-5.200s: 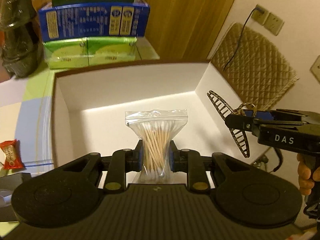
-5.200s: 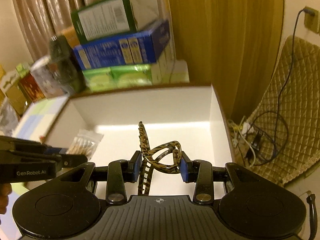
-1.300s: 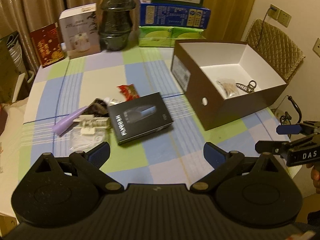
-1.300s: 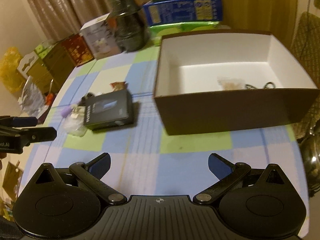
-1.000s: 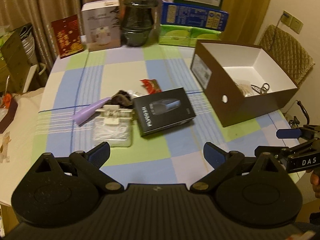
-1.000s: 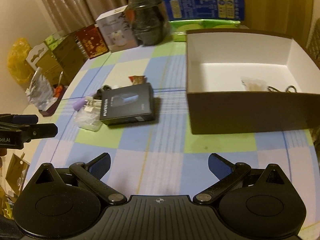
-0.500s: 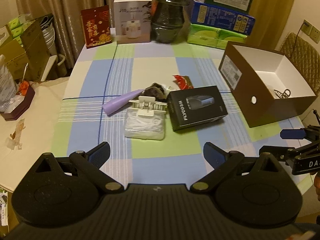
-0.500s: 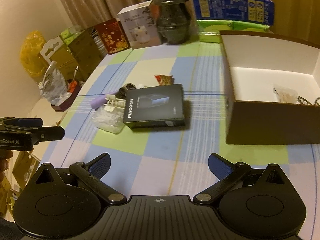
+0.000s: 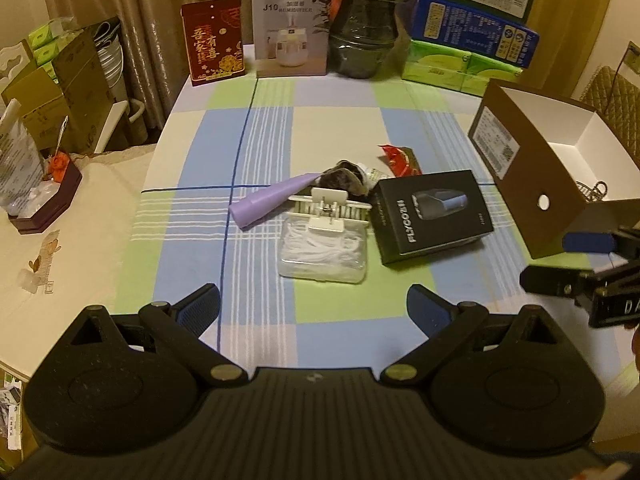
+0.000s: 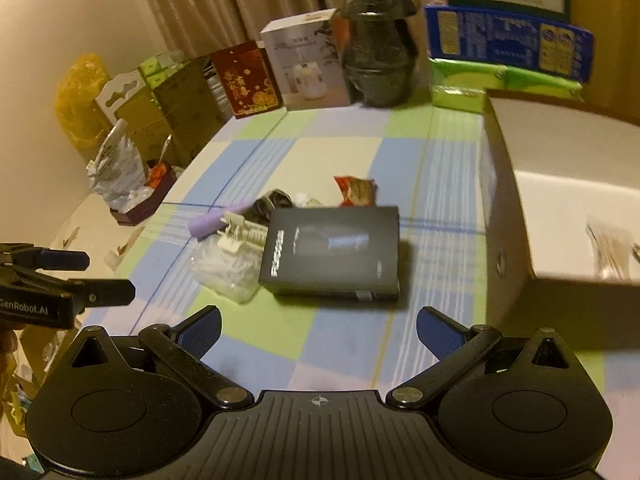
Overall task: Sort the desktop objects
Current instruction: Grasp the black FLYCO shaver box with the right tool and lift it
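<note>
Left wrist view: black box [image 9: 431, 216] reads "FLYCO"; white box [image 9: 291, 28] "J10"

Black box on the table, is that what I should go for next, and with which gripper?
Probably yes: bring the right gripper forward and down over the black box. Both grippers are open and empty, the box lies almost straight ahead of the right one, and it is the loose item nearest the brown bin.
</note>
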`<state>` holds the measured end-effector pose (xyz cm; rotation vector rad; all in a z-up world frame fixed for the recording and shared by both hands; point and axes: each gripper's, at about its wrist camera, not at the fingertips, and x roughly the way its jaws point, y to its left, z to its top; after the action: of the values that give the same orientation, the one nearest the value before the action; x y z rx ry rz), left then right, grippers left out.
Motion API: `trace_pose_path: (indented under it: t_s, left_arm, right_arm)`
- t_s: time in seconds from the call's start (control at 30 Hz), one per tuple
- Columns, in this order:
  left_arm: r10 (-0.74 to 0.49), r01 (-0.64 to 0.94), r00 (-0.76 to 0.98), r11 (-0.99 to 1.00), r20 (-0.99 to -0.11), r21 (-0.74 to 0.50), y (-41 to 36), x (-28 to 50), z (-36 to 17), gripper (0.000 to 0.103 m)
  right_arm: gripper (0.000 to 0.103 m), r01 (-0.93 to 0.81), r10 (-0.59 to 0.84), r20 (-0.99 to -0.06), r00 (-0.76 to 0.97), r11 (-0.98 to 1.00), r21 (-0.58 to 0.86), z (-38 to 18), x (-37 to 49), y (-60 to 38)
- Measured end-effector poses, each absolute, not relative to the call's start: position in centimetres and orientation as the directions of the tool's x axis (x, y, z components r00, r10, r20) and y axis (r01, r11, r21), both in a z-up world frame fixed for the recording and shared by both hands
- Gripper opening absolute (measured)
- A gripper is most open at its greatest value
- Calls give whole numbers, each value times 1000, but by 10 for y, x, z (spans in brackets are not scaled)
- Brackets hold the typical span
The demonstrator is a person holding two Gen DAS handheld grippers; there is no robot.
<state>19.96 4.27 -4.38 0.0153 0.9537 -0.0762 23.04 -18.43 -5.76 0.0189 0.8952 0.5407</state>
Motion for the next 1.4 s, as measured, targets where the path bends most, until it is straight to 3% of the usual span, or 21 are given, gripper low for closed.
trace_pose_path:
  t_s: [0.23,0.47,0.93,0.97,1.1,1.17,1.23,1.27,1.3,1.33,1.4]
  left_arm:
    - [-49,56,553,998,-832,-21,50,216,-58,98]
    - [-46,39,527,999,-849,-30,57,230,-71,98]
    - [-12,-9,480,1000,-877,-19,71,244,-87,98]
    - [-12,-9,479,1000,-878,-19,71,245,-88,98]
    - [-17,-5,471,1000,-882,-22,70,248,-92,98]
    - [-21,3,468,1000,-884,-22,68,250,-94,98]
    - [-29,15,464,1000,-886,-24,65,252,-97,98]
    - [-30,21,461,1000,-887,-23,64,254,-98,98]
    - [-33,29,460,999,-887,-22,62,255,-99,98]
    - [-35,36,459,999,-888,-21,60,257,-99,98]
    - [-37,47,458,999,-888,-17,58,260,-100,98]
  right_arm:
    - [101,-660,454,-769,450,750,57,-69,256,-161]
    - [101,-864,397,-832,388,471,-178,-84,277,-136]
    - [101,-955,335,-917,217,270,-127,-132,309,-112]
    - [99,-953,330,-916,227,271,-139,-132,304,-112]
    - [76,-912,325,-902,286,382,-152,-124,292,-120]
    - [74,-889,352,-894,275,447,-98,-118,292,-127]
    - [75,-877,384,-874,297,472,-90,-113,291,-132]
    - [82,-875,379,-868,321,468,-120,-112,291,-132]
    - [97,-876,366,-865,344,456,-156,-112,291,-130]
    - [101,-876,358,-860,364,445,-185,-110,291,-131]
    - [101,-897,377,-860,343,403,-181,-107,297,-131]
